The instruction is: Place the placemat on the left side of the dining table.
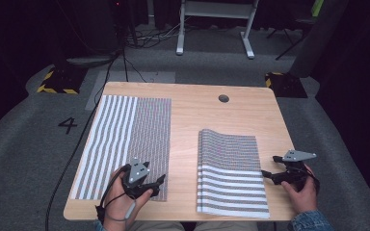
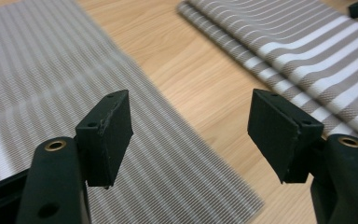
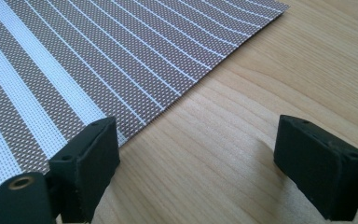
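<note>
Two brown-and-white striped woven mats lie on the wooden table (image 1: 188, 110). The left mat (image 1: 125, 144) is spread flat. The right mat (image 1: 231, 168) is folded over on itself, with its fold at the far side. My left gripper (image 1: 160, 185) is open above the flat mat's near right corner (image 2: 191, 186), and the folded mat (image 2: 317, 56) lies beyond it. My right gripper (image 1: 270, 167) is open just off the folded mat's right edge (image 3: 98, 56). It hovers low over bare wood (image 3: 261, 84) with nothing between its jaws.
A round cable hole (image 1: 223, 98) sits near the table's far edge. On the grey floor beyond are cables, a painted number 4 (image 1: 67, 125), yellow-black marked bases (image 1: 58, 82) and a white desk frame (image 1: 212, 24). Bare wood runs between the two mats.
</note>
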The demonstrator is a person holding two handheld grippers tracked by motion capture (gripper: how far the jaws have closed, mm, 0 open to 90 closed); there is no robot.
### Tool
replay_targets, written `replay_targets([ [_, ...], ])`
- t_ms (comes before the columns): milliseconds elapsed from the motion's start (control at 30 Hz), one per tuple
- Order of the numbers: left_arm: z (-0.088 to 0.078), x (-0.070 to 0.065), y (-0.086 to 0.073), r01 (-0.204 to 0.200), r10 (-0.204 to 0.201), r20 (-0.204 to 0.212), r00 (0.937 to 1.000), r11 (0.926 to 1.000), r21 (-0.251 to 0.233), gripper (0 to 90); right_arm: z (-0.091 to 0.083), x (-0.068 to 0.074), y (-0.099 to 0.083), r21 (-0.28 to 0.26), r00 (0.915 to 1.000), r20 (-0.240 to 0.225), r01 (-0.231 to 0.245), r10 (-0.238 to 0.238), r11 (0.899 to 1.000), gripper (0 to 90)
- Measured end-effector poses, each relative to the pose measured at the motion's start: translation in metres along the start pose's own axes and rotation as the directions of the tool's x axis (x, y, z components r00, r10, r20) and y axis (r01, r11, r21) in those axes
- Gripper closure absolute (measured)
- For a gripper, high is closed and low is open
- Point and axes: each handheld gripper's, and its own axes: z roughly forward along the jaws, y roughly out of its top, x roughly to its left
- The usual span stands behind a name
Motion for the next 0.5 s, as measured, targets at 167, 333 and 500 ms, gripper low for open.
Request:
replay_targets([
  [167,0.015,-0.017,0.004,-0.024,0.023,0.057,0.9981,0.9996,0.017,30.5,0.000,0.000,0.000,0.000,1.0000,0.001,0.000,0.000,1.000,14.3],
  [333,0.030,-0.033,-0.001,-0.048,0.049,0.094,0.9943,0.9987,-0.013,31.5,0.000,0.000,0.000,0.000,1.0000,0.001,-0.001,0.001,1.000,14.3],
  [500,0.041,-0.047,-0.006,-0.074,0.079,0.143,0.9865,0.9962,-0.046,31.6,0.000,0.000,0.000,0.000,1.0000,0.000,0.000,0.000,1.000,14.3],
])
